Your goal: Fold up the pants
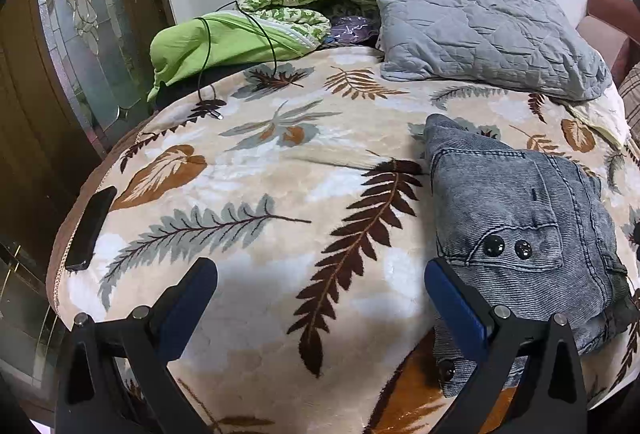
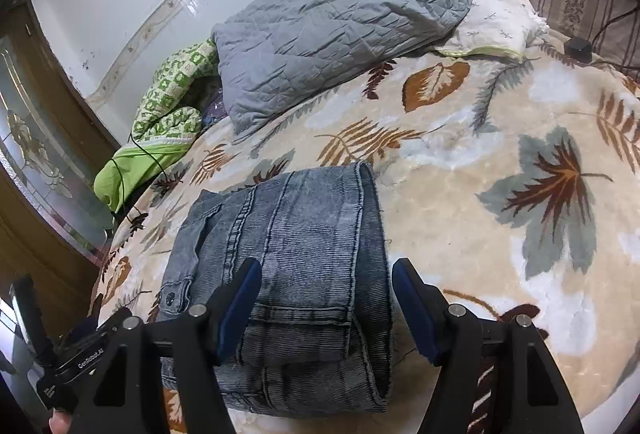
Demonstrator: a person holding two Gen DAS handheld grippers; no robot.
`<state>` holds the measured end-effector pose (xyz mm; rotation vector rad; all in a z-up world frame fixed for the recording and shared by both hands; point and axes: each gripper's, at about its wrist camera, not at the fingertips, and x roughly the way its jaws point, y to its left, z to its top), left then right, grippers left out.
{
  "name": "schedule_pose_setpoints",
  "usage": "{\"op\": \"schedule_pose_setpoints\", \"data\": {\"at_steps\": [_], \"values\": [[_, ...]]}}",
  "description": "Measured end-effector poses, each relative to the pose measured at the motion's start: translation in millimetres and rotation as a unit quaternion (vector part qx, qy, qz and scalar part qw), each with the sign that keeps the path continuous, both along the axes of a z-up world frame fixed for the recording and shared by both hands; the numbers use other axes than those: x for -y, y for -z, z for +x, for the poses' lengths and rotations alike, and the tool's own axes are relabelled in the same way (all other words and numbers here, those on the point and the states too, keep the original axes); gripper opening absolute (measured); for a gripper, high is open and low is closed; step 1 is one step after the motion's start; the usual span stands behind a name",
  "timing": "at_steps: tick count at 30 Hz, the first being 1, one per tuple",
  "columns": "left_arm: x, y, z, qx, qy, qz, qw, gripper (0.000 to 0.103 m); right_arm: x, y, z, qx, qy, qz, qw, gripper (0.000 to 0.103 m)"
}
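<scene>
- Pants (image 2: 288, 274): grey-blue denim, already folded into a compact bundle w/ several layers stacked, lying on the leaf-print blanket (image 1: 280, 162) on the bed.
- Progress, judging by the layers: main folds look done; hem edge lies across the top, pocket w/ two snaps faces the left side. What's left is prob. just tidying or letting go. No loose leg trails out in either view.
- Right gripper (image 2: 326, 310): jaws apart, straddling the bundle's near part; left pad looks to rest on or against the cloth, right pad stands just off its right edge. Nothing clamped, so released.
- Left gripper (image 1: 320, 298): jaws wide, bare blanket between them, holding nothing. Bundle sits to its right; right finger overlaps the bundle's near left corner in view, contact unclear.
- Around: grey quilt (image 1: 480, 26) and green bedding (image 1: 224, 38) at the far end, well apart from the pants; phone (image 1: 90, 230) on the bed's left edge.
</scene>
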<state>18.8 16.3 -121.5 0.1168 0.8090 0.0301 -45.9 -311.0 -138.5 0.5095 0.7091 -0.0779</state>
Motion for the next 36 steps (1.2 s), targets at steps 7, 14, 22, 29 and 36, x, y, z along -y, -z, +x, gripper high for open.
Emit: {"op": "schedule_pose_setpoints", "data": {"at_steps": [7,14,22,29,36], "values": [[6,-1,-2,0.010,0.005,0.015,0.9998,0.103,11,2,-3,-0.006,0.014,0.013,1.000,0.071],[7,-2,-3,0.010,0.006,0.018,0.9998,0.103,10,2,-2,-0.007,0.013,0.011,1.000,0.071],[8,-2,-3,0.010,0.009,0.015,0.9998,0.103,8,3,-1,-0.009,0.012,0.011,1.000,0.071],[10,-2,-4,0.010,0.015,0.016,0.9997,0.103,10,4,0,-0.010,0.013,0.012,1.000,0.071],[13,-2,-6,0.013,0.022,0.019,0.9995,0.103,6,2,-1,-0.008,0.004,0.001,1.000,0.071]]}}
